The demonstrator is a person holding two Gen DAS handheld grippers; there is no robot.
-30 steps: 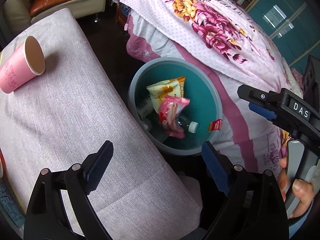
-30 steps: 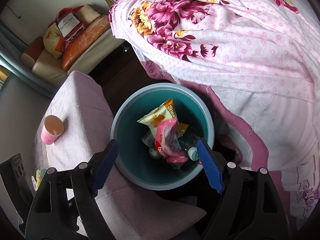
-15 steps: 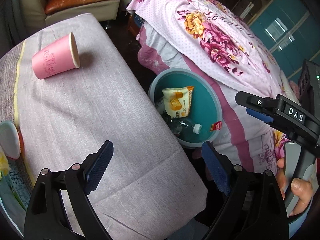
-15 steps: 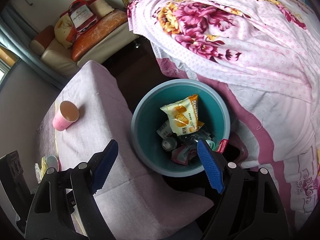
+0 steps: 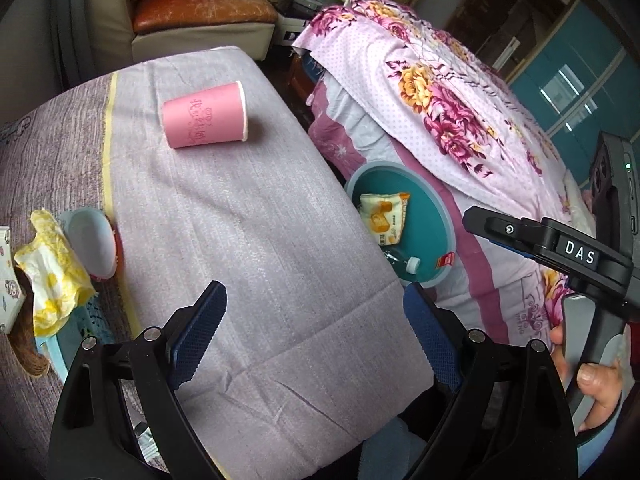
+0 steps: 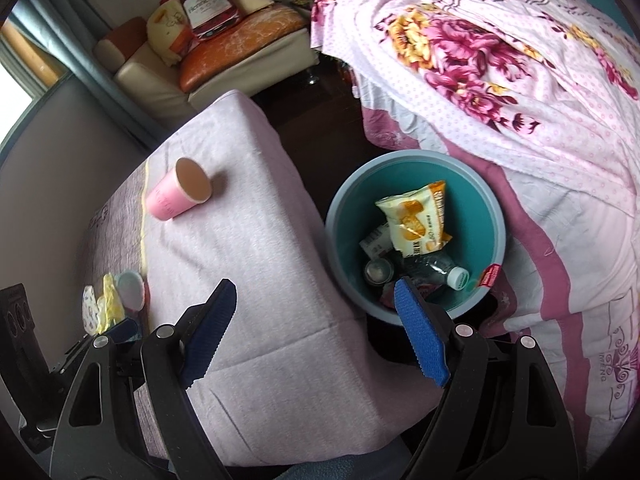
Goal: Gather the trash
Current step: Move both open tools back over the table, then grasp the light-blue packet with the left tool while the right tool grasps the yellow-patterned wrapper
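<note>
A teal trash bin [image 6: 494, 216] stands on the floor between the cloth-covered table [image 6: 256, 264] and the bed; it holds a yellow snack bag [image 6: 418, 216], a plastic bottle [image 6: 440, 274] and other wrappers. It also shows in the left wrist view [image 5: 444, 216]. A pink paper cup [image 5: 204, 120] lies on its side on the table, also seen in the right wrist view [image 6: 176, 194]. A yellow crumpled wrapper [image 5: 52, 272] and a small white bowl [image 5: 90, 240] sit at the table's left. My left gripper [image 5: 316, 332] is open and empty over the table. My right gripper [image 6: 316, 332] is open and empty at the table's edge by the bin.
A bed with a floral pink quilt [image 6: 500, 60] fills the right. A sofa with an orange cushion [image 5: 200, 12] stands behind the table. The right gripper's body [image 5: 560, 248] and the hand holding it show at the right of the left wrist view.
Both grippers have drawn back and shifted left from over the bin toward the table. A pink-red wrapper that was falling above the bin now lies low inside it.
</note>
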